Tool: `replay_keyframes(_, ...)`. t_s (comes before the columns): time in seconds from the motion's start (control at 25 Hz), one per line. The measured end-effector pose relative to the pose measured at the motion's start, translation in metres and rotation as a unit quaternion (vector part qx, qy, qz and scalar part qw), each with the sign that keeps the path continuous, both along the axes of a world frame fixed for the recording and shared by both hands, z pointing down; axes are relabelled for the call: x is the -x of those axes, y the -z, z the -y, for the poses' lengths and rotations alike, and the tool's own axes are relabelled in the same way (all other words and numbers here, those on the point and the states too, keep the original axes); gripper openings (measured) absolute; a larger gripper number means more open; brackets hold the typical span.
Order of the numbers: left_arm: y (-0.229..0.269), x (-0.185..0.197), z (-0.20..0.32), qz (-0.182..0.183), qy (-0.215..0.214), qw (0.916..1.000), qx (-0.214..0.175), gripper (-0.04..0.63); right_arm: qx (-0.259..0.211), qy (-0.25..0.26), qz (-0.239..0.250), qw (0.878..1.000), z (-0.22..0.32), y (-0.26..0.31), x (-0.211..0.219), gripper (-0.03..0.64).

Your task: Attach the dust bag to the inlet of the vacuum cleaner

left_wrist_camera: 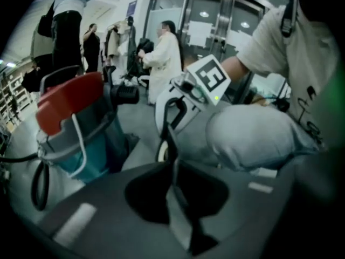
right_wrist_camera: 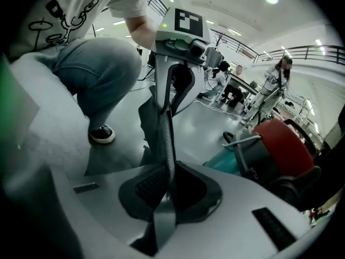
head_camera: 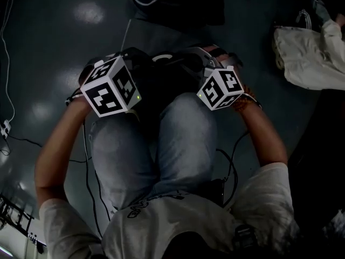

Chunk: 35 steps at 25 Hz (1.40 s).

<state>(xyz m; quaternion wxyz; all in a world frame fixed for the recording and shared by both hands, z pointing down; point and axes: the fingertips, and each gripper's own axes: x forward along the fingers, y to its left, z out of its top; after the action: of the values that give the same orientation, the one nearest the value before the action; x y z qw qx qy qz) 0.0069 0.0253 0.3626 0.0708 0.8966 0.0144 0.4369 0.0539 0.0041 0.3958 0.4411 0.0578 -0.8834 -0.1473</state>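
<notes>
Dust bag (right_wrist_camera: 166,139) hangs stretched between left claw (left_wrist_camera: 172,172) and right claw (right_wrist_camera: 168,183), each pinched shut on its edge; red-topped vacuum cleaner (right_wrist_camera: 277,147) stands at three o'clock

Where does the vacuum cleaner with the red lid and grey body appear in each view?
Left gripper view: the red-lidded grey vacuum cleaner stands at the left.
Right gripper view: at the right edge.
Head view: perhaps the dark bulk at the top edge, too dark to confirm.
Shared landmark: the person's blue-jeans knee.
</notes>
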Motion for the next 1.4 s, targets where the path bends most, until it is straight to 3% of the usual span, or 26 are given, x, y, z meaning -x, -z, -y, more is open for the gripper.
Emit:
replay_keyframes(0.36,0.036,-0.085,0.031,-0.039,-0.046,0.9978,-0.026,0.044,0.008,-0.088,-0.032,0.996,0.022,0.037,-0.09,0.035)
replay_keyframes(0.6,0.041,-0.12,0.056,-0.041,-0.052,0.9978,-0.006,0.043,0.028,-0.119,-0.051,0.991,0.048,0.043,-0.124,0.035)
replay_keyframes(1.04,0.065,-0.134,0.101,-0.045,-0.023,0.9987,0.012,0.042,0.041,-0.117,-0.089,0.988,0.086,0.073,-0.14,0.037)
replay_keyframes(1.4,0.078,-0.142,0.071,-0.037,-0.055,0.9973,0.031,0.042,0.077,-0.1,-0.119,0.985,0.058,0.083,-0.147,0.035)
